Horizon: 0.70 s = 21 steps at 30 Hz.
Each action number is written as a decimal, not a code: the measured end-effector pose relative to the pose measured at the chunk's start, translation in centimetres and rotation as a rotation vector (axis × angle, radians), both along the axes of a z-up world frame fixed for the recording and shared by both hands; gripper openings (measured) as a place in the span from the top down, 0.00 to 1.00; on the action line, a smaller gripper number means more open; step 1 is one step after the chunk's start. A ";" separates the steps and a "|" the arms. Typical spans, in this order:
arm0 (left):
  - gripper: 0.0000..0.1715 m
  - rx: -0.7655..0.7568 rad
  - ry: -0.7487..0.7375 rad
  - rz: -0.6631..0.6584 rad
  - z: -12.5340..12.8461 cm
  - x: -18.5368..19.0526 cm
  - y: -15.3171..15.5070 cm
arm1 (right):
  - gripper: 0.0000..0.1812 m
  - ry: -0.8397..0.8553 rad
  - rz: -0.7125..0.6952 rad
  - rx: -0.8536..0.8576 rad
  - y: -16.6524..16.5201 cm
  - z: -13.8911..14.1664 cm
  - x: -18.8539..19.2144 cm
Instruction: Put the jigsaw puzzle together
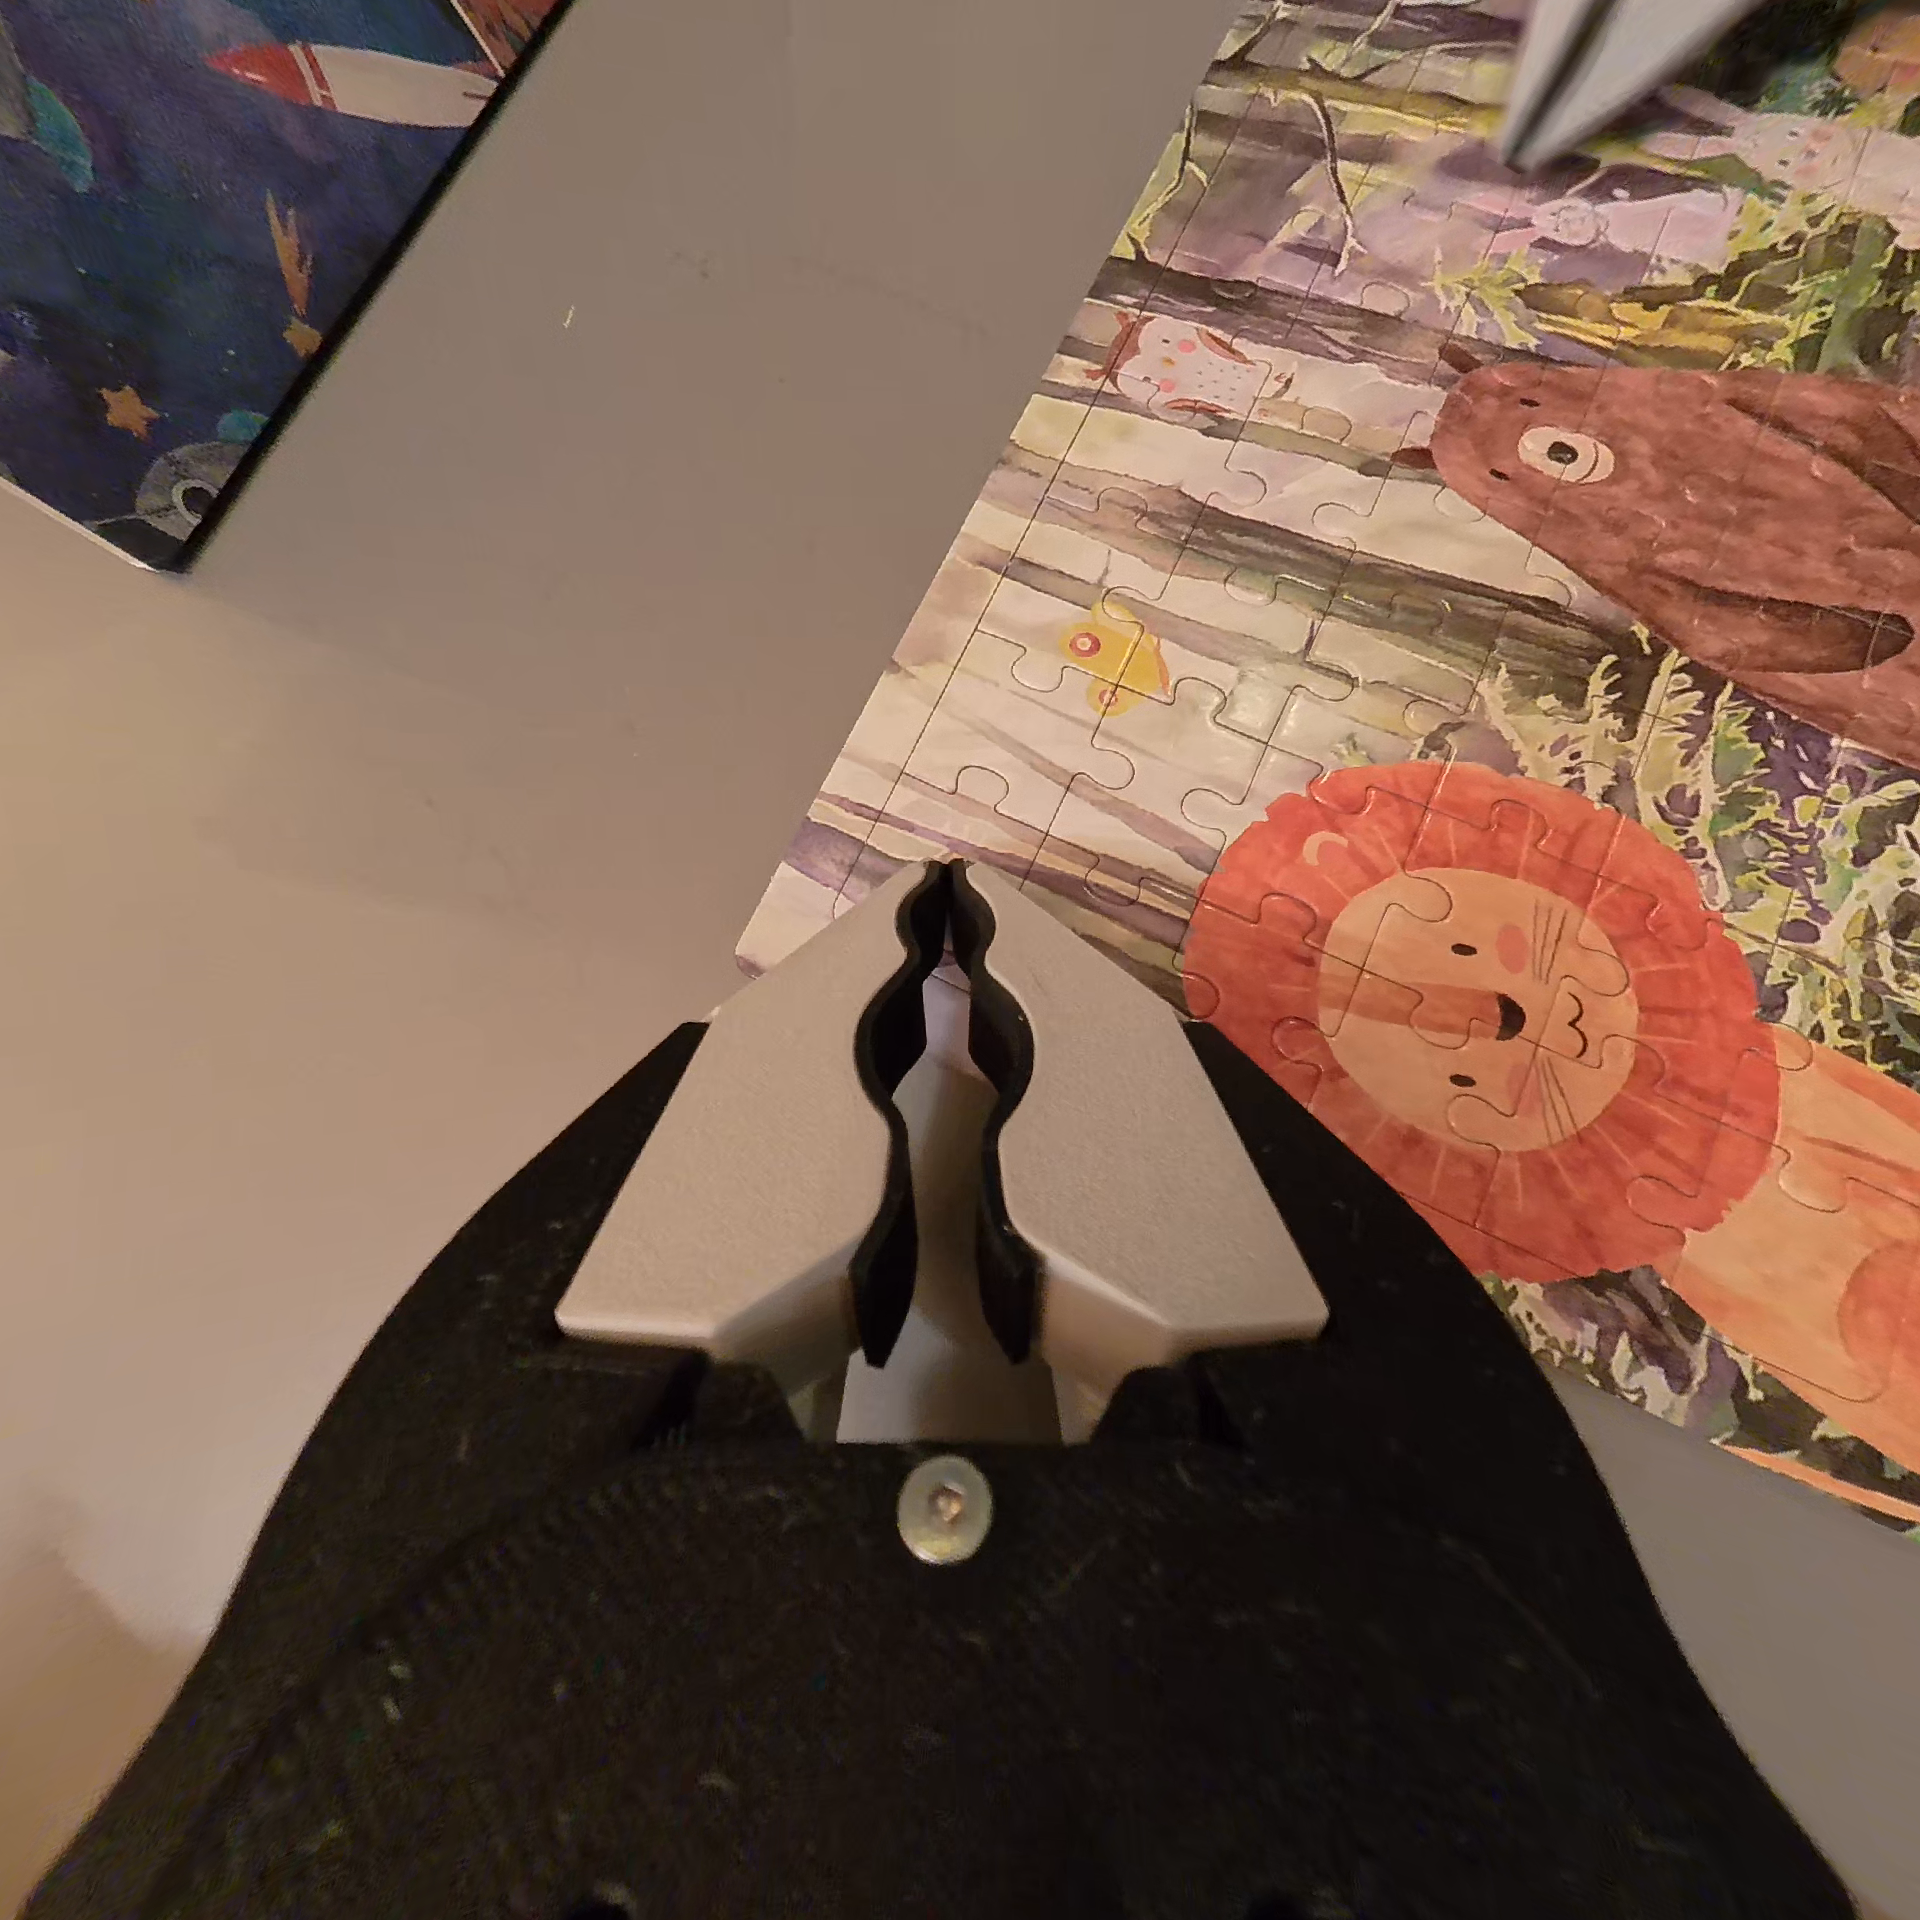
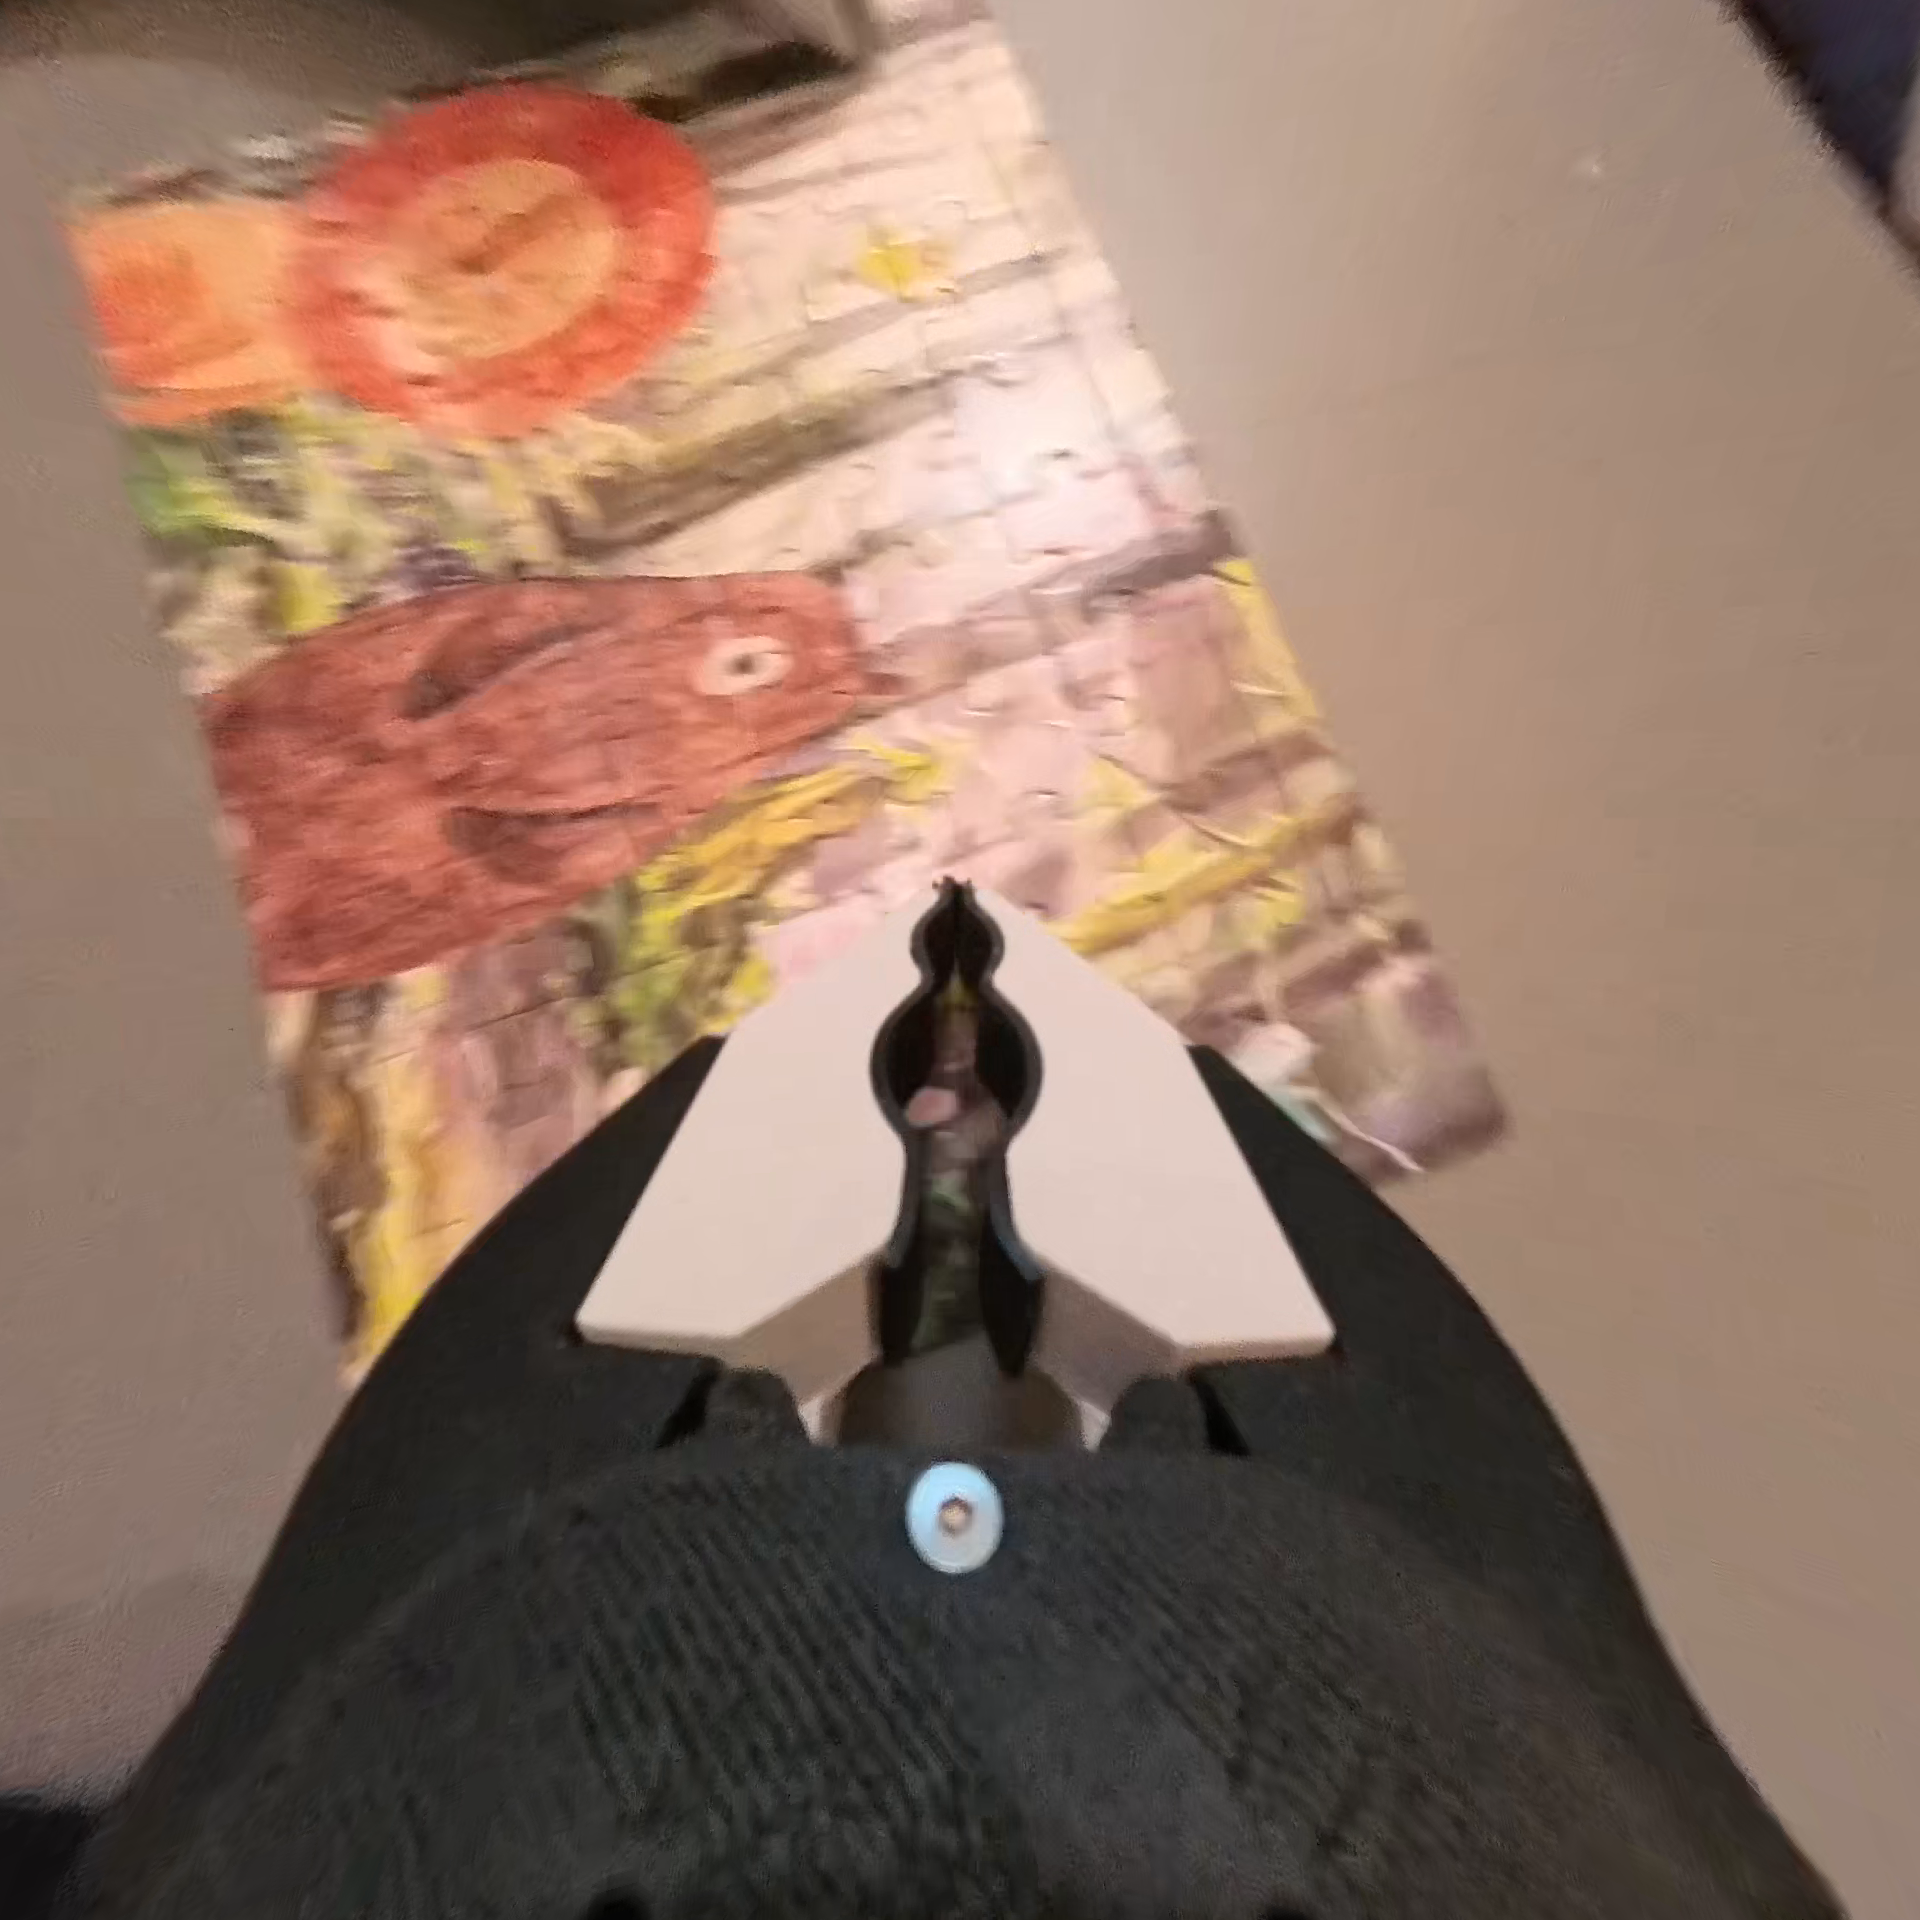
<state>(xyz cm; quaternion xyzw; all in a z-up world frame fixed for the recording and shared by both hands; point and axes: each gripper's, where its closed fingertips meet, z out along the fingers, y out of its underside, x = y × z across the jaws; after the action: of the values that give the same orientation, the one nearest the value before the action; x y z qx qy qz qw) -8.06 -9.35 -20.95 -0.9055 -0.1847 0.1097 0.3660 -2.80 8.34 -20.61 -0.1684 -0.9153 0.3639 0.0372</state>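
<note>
The jigsaw puzzle (image 1: 1351,582) lies flat on the grey table (image 1: 623,520), its pieces joined into a picture with an orange lion (image 1: 1486,1018) and a brown animal (image 1: 1714,520). My left gripper (image 1: 948,875) is shut and empty, with its tips over the puzzle's near corner. The right gripper's grey fingers (image 1: 1558,94) show over the puzzle's far part. In the blurred right wrist view, my right gripper (image 2: 954,888) is shut over the puzzle (image 2: 727,520), just past the brown animal (image 2: 540,758). Puzzle colours show through the gap between its pads.
A dark blue picture box with a rocket (image 1: 156,260) lies at the far left of the table. Bare table surface (image 2: 1558,520) runs along both long sides of the puzzle. A dark object (image 2: 1849,94) sits at the top right corner of the right wrist view.
</note>
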 end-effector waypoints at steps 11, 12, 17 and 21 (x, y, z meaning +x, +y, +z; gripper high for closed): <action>1.00 0.003 -0.003 0.000 0.0 0.1 -0.1 | 1.00 0.029 0.017 0.016 -0.2 0.0 0.2; 1.00 0.002 -0.002 0.000 0.0 0.1 -0.1 | 1.00 0.091 -0.050 0.060 0.9 0.1 -1.3; 1.00 0.000 0.000 -0.001 0.0 0.2 -0.2 | 1.00 -0.082 0.097 -0.042 -0.2 0.0 2.5; 1.00 0.003 0.000 0.000 0.0 0.2 -0.2 | 1.00 0.088 -0.067 0.076 2.7 0.0 -1.0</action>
<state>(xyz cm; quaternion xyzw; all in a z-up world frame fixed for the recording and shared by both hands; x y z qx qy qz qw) -7.88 -9.52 -20.90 -0.9049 -0.1851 0.1093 0.3674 -3.78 11.05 -20.61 -0.1814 -0.9197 0.3346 0.0961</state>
